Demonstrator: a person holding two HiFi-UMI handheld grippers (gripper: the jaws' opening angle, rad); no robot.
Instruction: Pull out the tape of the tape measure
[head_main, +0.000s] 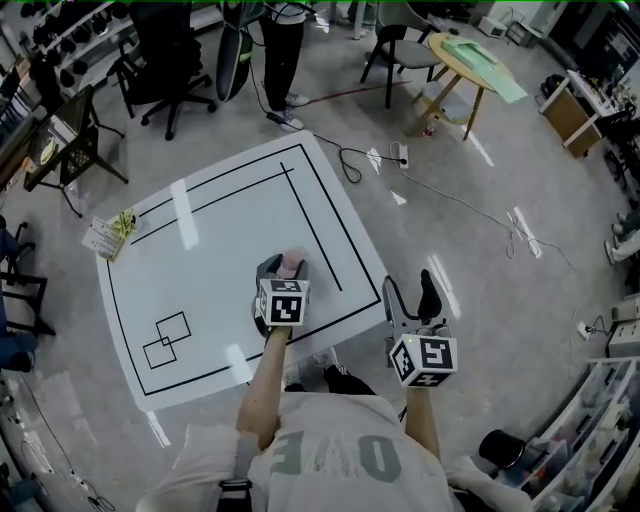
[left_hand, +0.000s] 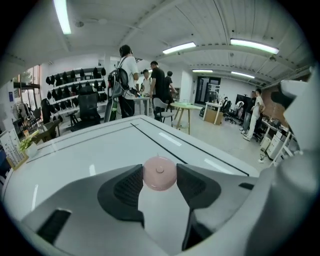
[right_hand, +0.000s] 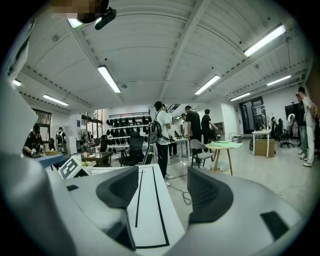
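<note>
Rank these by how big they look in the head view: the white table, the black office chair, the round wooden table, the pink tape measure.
1. white table
2. black office chair and round wooden table: about alike, both far from the camera, so not ranked against each other
3. pink tape measure, only partly visible

a big open lab or workshop hall, not a home. the white table (head_main: 220, 260), marked with black lines, stands on a polished grey floor (head_main: 480, 300). beyond the table a wall rack (left_hand: 75, 80) holds rows of dark headset-like gear, with a black office chair (head_main: 165, 70) near it and several people (left_hand: 127, 75) standing. right of the table lie loose cables (head_main: 450, 195) and a power strip (head_main: 400, 155). above it run long strip lights (right_hand: 112, 79).
</note>
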